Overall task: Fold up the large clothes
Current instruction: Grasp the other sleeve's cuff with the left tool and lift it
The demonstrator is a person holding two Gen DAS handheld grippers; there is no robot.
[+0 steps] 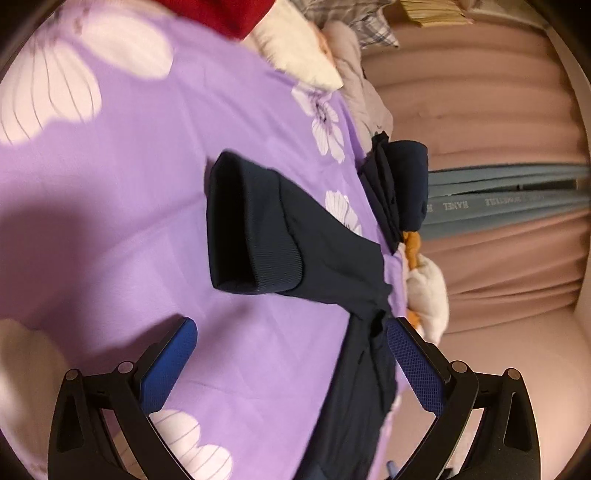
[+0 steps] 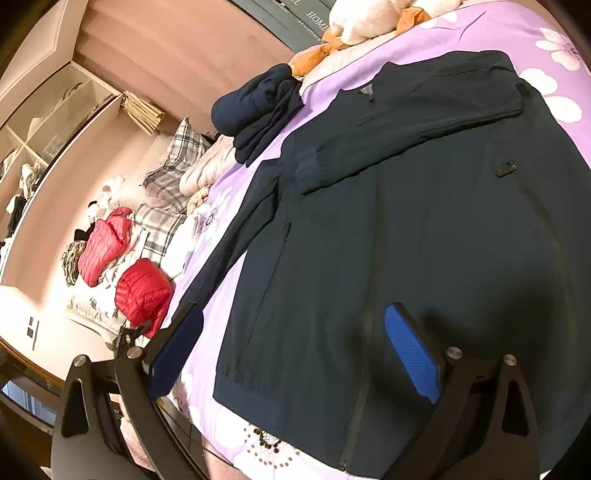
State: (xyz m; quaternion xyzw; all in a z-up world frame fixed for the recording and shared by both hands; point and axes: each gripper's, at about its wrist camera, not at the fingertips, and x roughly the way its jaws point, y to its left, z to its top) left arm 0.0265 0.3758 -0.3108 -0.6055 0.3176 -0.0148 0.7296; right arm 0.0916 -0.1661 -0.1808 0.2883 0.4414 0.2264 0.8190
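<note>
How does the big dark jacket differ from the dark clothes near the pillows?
The navy jacket lies spread flat across the purple bedsheet, one sleeve crossing its chest; the folded dark clothes form a compact stack at the sheet's edge. The jacket looks far larger. Both are dark navy.

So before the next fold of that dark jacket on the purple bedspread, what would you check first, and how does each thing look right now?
1. Left gripper open: ok.
2. Right gripper open: ok.
3. Jacket lying flat, front up, zip closed: ok.
4. One sleeve already folded across the chest: ok.
5. Other sleeve's ribbed cuff lying out on the bedspread, not yet folded in: not ok.
6. Folded dark clothes clear of the jacket: cannot tell, they lie close to its collar.
</note>
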